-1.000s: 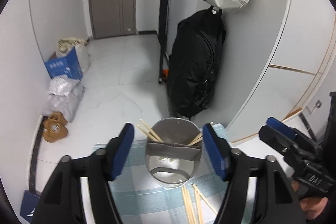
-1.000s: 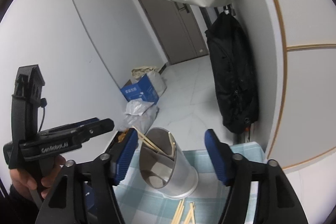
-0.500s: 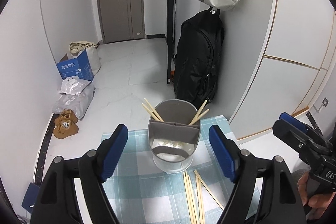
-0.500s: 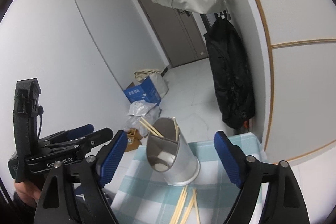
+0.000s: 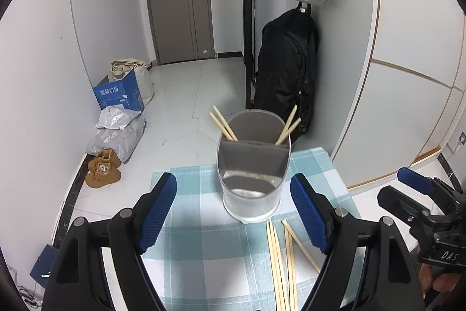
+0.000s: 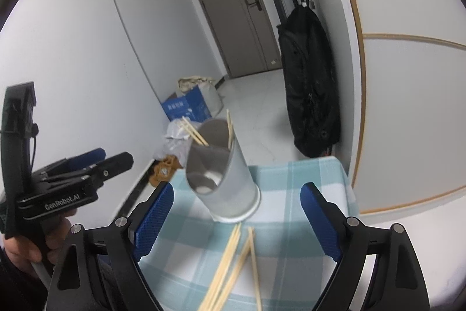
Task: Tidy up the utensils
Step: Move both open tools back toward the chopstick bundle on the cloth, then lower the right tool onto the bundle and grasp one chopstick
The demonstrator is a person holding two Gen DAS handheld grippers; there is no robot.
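Moved: I pulled both tongs back from the holder (image 5: 252, 165).
Left tongs (image 5: 233, 212): wide open, empty.
Right tongs (image 6: 236, 219): opening, empty, freed for loose chopsticks (image 6: 230, 261) nearby.

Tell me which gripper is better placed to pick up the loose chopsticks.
Probably right. The loose chopsticks lie between the right gripper pads; they sit right of the left gripper.

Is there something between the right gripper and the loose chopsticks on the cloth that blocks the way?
Nothing visible does. The loose chopsticks lie on the checked cloth just ahead of the right gripper, whose fingers are opening with nothing between them. The utensil holder stands beyond the chopsticks, not between.
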